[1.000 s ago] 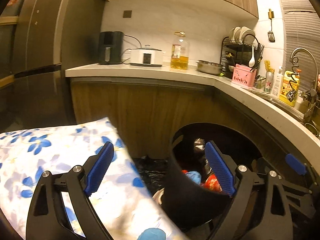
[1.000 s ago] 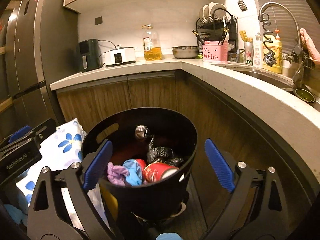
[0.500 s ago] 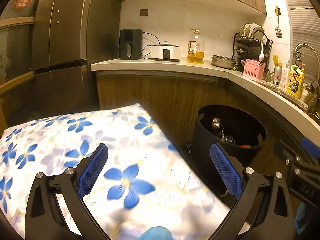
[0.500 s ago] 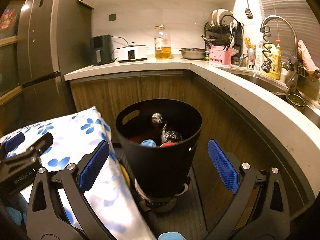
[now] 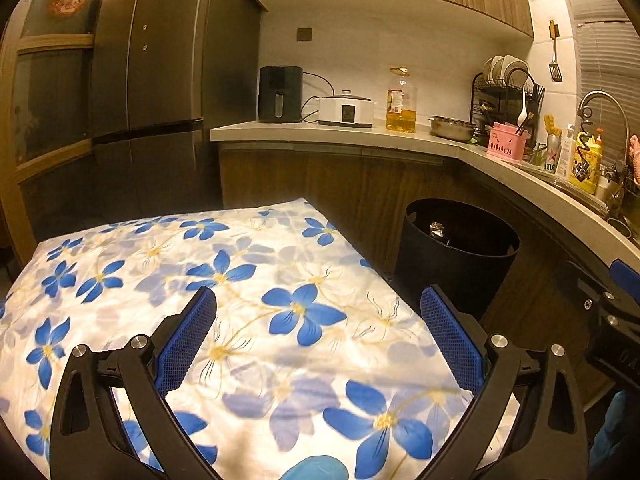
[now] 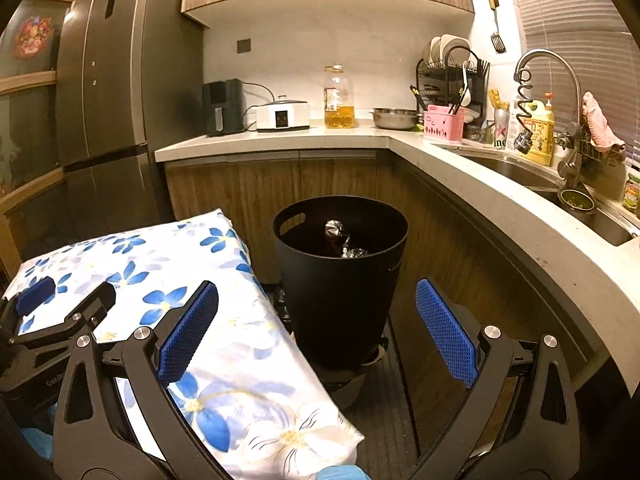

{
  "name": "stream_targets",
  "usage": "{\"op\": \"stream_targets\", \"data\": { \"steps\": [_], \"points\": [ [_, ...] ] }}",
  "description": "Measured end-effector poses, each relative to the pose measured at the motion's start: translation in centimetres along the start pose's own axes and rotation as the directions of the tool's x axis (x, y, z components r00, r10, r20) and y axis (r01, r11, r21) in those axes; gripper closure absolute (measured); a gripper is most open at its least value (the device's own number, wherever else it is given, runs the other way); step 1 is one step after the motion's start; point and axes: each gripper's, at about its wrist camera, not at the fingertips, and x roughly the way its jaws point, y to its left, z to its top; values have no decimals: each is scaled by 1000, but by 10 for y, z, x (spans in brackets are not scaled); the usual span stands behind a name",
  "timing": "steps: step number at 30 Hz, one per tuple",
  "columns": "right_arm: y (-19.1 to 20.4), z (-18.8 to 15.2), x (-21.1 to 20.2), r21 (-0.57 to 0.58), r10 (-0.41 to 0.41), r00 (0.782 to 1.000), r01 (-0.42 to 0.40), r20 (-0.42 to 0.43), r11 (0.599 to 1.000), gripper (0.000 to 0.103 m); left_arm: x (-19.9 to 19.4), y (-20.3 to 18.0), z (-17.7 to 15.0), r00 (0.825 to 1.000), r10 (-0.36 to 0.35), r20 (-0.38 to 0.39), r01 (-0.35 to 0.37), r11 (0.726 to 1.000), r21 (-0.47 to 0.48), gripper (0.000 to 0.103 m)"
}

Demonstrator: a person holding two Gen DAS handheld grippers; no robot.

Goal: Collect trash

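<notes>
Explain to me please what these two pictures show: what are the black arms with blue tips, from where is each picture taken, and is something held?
No robot here: a person carries two hand-held grippers, each with a camera looking along its fingers. One picture is from the left gripper, the other from the right gripper. The blue parts are grip pads. Both grippers stand wide open and hold nothing. Below lies a flowered cloth, with nothing on it. Beside it, on the floor against the kitchen cabinets, stands a black bin with crumpled trash inside.
</notes>
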Motion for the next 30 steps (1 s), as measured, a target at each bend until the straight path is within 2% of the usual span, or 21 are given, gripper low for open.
{"op": "stream_targets", "data": {
  "steps": [12, 30],
  "points": [
    [13, -7, -32, -2, -12, 1000, 12, 21, 1000, 5, -27, 8, -12, 1000, -16, 23, 16, 1000, 14, 6],
    [17, -9, -37, 1, -19, 999, 19, 25, 1000, 5, -33, 10, -12, 999, -29, 32, 28, 1000, 13, 6]
  ]
}}
